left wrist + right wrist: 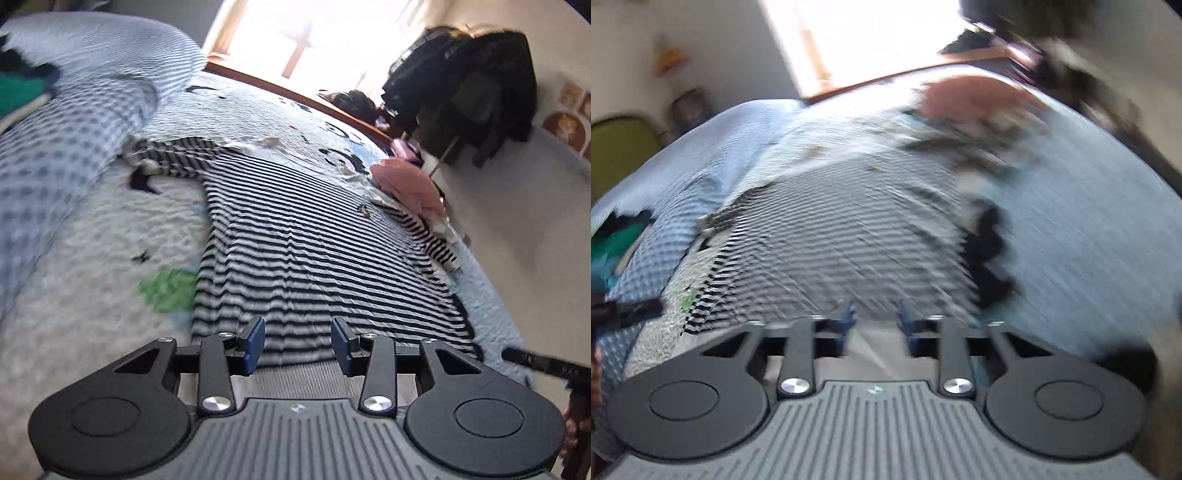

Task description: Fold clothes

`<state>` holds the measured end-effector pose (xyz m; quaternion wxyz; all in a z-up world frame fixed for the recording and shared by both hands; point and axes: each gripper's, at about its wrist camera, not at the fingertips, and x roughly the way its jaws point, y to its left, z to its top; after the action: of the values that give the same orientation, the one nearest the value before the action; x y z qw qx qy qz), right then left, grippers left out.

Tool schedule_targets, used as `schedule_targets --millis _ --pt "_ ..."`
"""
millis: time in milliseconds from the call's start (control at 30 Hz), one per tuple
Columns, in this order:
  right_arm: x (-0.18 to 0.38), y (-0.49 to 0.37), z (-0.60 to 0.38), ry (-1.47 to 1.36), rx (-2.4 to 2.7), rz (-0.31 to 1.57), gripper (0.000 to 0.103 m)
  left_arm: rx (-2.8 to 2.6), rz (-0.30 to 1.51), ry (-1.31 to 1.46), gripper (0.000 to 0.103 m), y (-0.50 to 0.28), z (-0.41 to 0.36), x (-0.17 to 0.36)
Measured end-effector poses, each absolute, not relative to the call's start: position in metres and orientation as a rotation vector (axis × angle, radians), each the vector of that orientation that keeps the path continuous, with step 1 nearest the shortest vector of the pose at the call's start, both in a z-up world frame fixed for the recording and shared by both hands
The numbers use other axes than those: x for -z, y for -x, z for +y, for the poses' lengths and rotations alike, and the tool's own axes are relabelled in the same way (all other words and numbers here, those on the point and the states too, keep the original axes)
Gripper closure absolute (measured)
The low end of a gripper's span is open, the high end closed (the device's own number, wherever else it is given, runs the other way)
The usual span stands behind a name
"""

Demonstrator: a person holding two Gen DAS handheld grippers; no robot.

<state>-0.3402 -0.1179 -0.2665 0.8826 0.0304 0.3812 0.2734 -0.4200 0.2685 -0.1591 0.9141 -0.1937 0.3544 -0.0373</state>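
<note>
A black-and-white striped shirt (295,243) lies spread flat on the bed, sleeves out to both sides. My left gripper (298,338) is open, its blue pads (255,345) hovering just above the shirt's near hem, holding nothing. In the blurred right wrist view the same shirt (831,229) fills the middle. My right gripper (874,317) is open over the shirt's near edge, empty. Part of the right gripper (546,363) shows at the right edge of the left wrist view.
The bed has a white patterned quilt (92,236) and a blue checked duvet (74,122) bunched at the left. A pink garment (406,182) lies at the far right edge. Dark clothes (461,85) hang by the wall. A wooden bed frame (295,96) runs along the far side.
</note>
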Motion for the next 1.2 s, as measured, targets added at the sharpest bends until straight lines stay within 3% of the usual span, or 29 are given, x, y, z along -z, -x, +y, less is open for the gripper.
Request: schedule_targets --millis 167,300,567,667,733,900,1067,1200 --pt "0.286 0.307 -0.058 0.093 -0.642 0.758 0.07 0.117 0.889 0.354 0.063 0.384 0.265 0.199" --pt "0.31 0.29 -0.052 0.131 -0.639 0.876 0.068 0.174 0.938 0.248 0.065 0.391 0.26 0.204" --pt "0.294 0.278 -0.044 0.191 -0.623 1.075 0.063 0.008 1.173 0.357 0.064 0.356 0.258 0.186" --pt "0.271 0.262 -0.047 0.181 -0.594 1.047 0.059 -0.001 1.114 0.36 0.061 0.325 0.254 0.152" --pt "0.26 0.232 -0.05 0.127 -0.536 0.958 0.054 -0.006 1.037 0.337 0.056 0.295 0.249 0.138" --pt "0.257 0.118 -0.062 -0.023 -0.334 0.747 0.062 -0.006 0.979 0.309 0.056 0.217 0.23 0.147" --pt "0.262 -0.005 -0.102 -0.166 -0.221 0.761 0.056 -0.031 1.058 0.352 0.056 0.173 0.213 0.181" --pt "0.271 -0.072 -0.1 -0.165 -0.401 0.863 0.062 -0.037 1.071 0.301 0.051 0.172 0.2 0.195"
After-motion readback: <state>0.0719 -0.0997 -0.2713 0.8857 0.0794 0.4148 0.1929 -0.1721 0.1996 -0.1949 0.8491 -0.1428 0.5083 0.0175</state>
